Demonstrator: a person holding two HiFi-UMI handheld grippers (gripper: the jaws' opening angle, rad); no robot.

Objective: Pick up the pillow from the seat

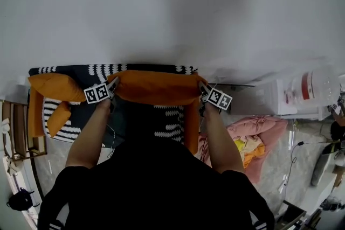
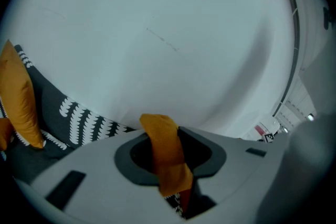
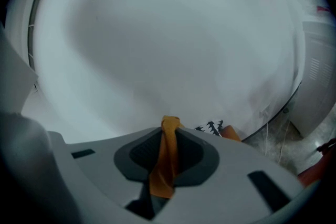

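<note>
An orange pillow (image 1: 156, 86) hangs stretched between my two grippers, lifted above a black-and-white patterned seat (image 1: 161, 126). My left gripper (image 1: 111, 86) is shut on the pillow's left corner; orange fabric (image 2: 167, 157) shows pinched between its jaws. My right gripper (image 1: 204, 90) is shut on the right corner, with a thin fold of orange fabric (image 3: 167, 157) clamped in its jaws. The pillow's lower edge is hidden behind my body.
A second orange pillow (image 1: 55, 86) and a smaller one (image 1: 58, 117) lie at the sofa's left end. A white wall (image 1: 172, 8) fills the top. Pink bedding (image 1: 253, 134) and a white water dispenser (image 1: 302, 95) stand at right. A wooden shelf (image 1: 16, 132) is at left.
</note>
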